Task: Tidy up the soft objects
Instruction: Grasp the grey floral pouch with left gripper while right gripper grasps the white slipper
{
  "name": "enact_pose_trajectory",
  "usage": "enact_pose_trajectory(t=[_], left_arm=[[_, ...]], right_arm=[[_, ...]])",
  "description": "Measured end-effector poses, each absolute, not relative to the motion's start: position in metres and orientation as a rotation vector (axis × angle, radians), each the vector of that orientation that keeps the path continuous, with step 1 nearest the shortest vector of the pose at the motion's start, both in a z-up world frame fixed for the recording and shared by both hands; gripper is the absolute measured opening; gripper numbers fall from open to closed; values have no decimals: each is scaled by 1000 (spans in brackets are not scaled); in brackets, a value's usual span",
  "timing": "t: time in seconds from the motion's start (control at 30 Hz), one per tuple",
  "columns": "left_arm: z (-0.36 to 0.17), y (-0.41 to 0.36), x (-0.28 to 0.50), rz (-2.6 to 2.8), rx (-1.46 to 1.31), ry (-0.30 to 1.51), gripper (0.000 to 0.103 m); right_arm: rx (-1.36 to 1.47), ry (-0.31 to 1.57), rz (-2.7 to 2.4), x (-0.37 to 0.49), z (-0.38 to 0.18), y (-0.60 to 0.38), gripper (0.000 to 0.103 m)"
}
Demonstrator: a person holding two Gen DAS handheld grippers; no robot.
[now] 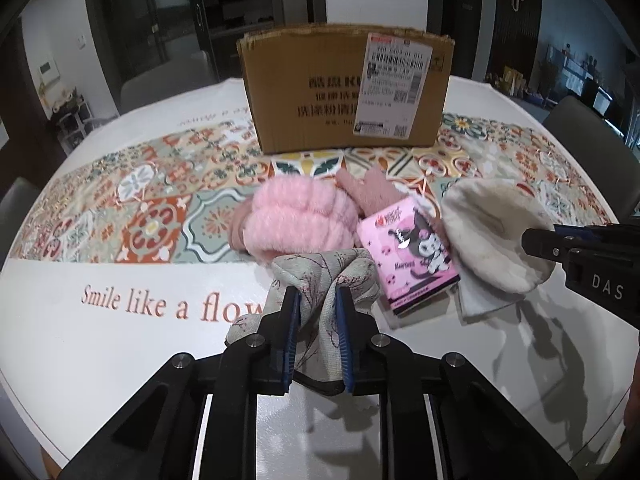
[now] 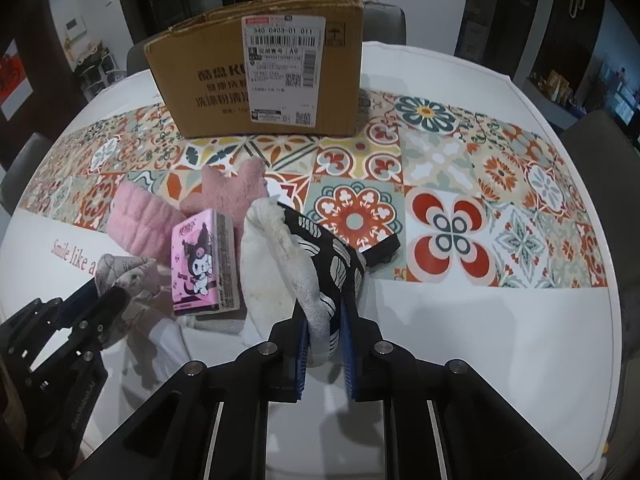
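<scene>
Your left gripper (image 1: 317, 300) has its jaws clamped on the floral cloth (image 1: 320, 276), just off the desk (image 1: 120, 352); your right gripper (image 2: 323, 320) pinches the white mitt (image 2: 276, 264) (black-patterned side up), beside the tissue pack (image 2: 204, 264), box (image 2: 260, 76) behind.

Dim room, white walls (image 1: 60, 32). Dark glazed cabinet doors (image 1: 160, 12) at back. Grey chairs (image 1: 592, 136) around round white counter (image 2: 520, 340) with patterned tile runner (image 2: 500, 200). Cluttered shelving (image 1: 580, 76) at far right; low rack (image 1: 72, 112) at left.
</scene>
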State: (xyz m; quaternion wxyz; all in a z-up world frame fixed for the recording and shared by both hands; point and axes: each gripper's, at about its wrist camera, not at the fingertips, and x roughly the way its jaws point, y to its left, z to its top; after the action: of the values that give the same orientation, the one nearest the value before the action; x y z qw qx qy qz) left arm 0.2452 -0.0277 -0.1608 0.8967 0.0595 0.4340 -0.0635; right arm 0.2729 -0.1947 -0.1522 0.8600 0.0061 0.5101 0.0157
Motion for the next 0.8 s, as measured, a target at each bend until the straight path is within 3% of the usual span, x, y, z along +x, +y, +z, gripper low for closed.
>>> enact_pose_trajectory(t=[0.8], left_arm=[[-70,-28,248,-176,74,660,19]], right_arm=[[48,850,35,266,-77,-199,13]])
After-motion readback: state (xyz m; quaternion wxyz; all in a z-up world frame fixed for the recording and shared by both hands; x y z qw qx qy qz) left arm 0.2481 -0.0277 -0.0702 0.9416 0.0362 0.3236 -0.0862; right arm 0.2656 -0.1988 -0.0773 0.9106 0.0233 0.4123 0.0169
